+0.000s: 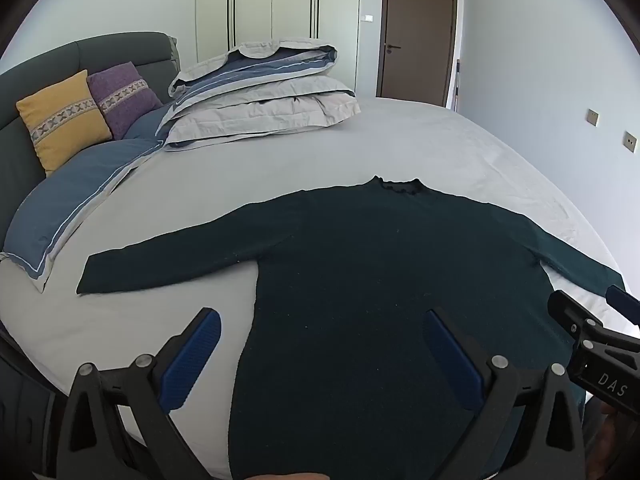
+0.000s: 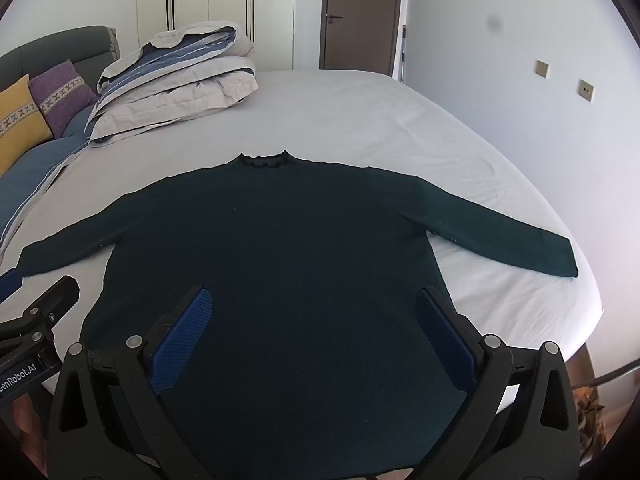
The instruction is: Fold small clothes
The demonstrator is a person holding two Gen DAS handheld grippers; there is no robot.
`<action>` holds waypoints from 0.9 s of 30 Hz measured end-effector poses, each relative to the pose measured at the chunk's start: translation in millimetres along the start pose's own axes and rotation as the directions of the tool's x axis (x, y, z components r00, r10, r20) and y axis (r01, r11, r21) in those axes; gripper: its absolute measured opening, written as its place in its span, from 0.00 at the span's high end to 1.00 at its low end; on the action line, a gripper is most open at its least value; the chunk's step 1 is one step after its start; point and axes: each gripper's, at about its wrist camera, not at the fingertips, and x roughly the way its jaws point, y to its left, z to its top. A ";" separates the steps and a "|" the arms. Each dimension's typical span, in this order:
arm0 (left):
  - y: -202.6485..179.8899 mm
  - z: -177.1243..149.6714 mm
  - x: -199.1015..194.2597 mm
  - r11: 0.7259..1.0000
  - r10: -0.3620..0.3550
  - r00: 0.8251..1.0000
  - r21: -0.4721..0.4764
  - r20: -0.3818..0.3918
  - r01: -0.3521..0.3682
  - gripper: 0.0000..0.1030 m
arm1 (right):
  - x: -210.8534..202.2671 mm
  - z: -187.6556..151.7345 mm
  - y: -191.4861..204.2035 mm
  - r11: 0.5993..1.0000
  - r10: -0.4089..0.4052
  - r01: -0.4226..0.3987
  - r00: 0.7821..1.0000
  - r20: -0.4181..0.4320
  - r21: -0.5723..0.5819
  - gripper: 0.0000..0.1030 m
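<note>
A dark green long-sleeved sweater (image 1: 360,264) (image 2: 288,248) lies flat on the grey bed sheet (image 1: 280,160) (image 2: 340,120), collar away from me, both sleeves spread out sideways. My left gripper (image 1: 322,316) hovers open above the sweater's lower left part, one blue pad over the sheet, the other over the cloth. My right gripper (image 2: 314,294) hangs open above the sweater's lower body, nothing between its fingers. Each gripper shows at the edge of the other's view, the right gripper (image 1: 588,312) at right and the left gripper (image 2: 40,292) at left.
A folded duvet (image 1: 260,92) (image 2: 172,80) is stacked at the far left of the bed. Yellow (image 1: 60,120) and purple (image 1: 122,96) cushions lean on the dark headboard (image 1: 100,48). The bed's right edge (image 2: 592,280) drops off near the wall. A brown door (image 1: 416,36) and wardrobe stand behind.
</note>
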 end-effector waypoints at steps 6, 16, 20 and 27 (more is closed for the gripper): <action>-0.3 0.0 0.5 1.000 -0.001 1.000 -0.003 -0.002 0.001 0.00 | 0.5 0.0 0.2 1.000 -0.002 0.002 1.000 0.001 0.001 0.00; 2.6 -5.0 0.6 1.000 -0.001 1.000 -0.007 -0.004 0.001 0.00 | 3.2 1.5 1.5 1.000 -0.001 0.001 1.000 0.000 0.001 0.00; 3.2 -4.9 0.4 1.000 -0.001 1.000 -0.008 -0.004 0.001 0.00 | 1.1 -1.7 1.7 1.000 0.000 0.000 1.000 -0.001 -0.001 0.00; 3.8 -4.7 0.7 1.000 -0.002 1.000 -0.007 -0.006 0.002 0.00 | 0.6 -3.0 4.4 1.000 0.003 -0.003 1.000 -0.002 -0.001 0.00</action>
